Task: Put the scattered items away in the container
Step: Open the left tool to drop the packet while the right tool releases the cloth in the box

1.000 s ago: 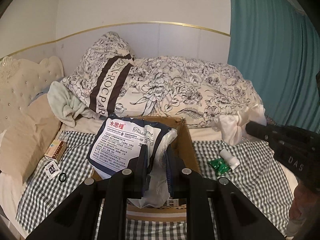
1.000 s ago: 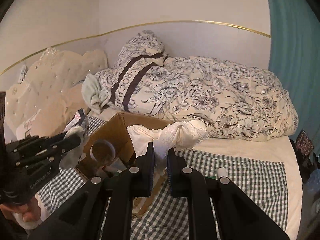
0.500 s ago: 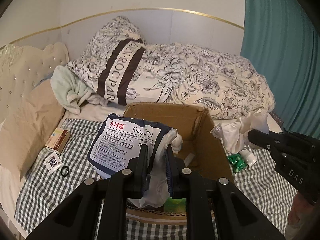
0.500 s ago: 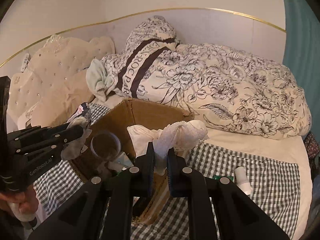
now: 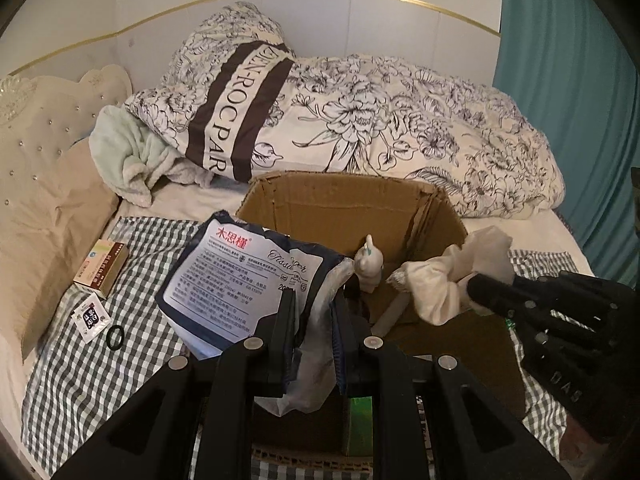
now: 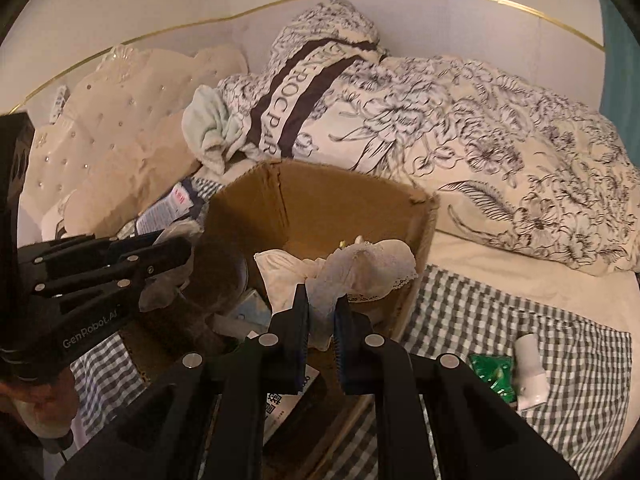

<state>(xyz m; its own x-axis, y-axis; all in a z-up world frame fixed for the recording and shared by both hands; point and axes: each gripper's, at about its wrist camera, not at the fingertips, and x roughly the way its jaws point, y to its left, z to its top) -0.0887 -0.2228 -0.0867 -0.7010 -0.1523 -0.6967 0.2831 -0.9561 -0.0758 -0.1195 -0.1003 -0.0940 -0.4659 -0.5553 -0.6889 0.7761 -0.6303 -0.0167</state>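
Note:
An open cardboard box (image 5: 344, 208) (image 6: 320, 196) stands on the checked bedsheet. My left gripper (image 5: 313, 312) is shut on a blue-and-white tissue pack (image 5: 240, 276), held over the box's left edge. My right gripper (image 6: 322, 312) is shut on a cream lace-trimmed cloth (image 6: 352, 268), hanging over the inside of the box; the same cloth (image 5: 452, 276) and the right gripper (image 5: 476, 288) show at the right of the left wrist view. The left gripper (image 6: 176, 248) shows at the left of the right wrist view. A small white bottle (image 5: 370, 264) and other items lie inside the box.
Left of the box lie a small carton (image 5: 102, 268), a sachet (image 5: 91, 318) and a black ring (image 5: 115, 337). Right of it lie a green packet (image 6: 493, 374) and a white tube (image 6: 530, 368). A floral duvet (image 5: 400, 120), pillows and a teal curtain (image 5: 568, 80) border the bed.
Both grippers have sunk and moved forward toward the box with their loads. The box now looks nearer and its inside shows. The cloth has come from beside the box to over its opening.

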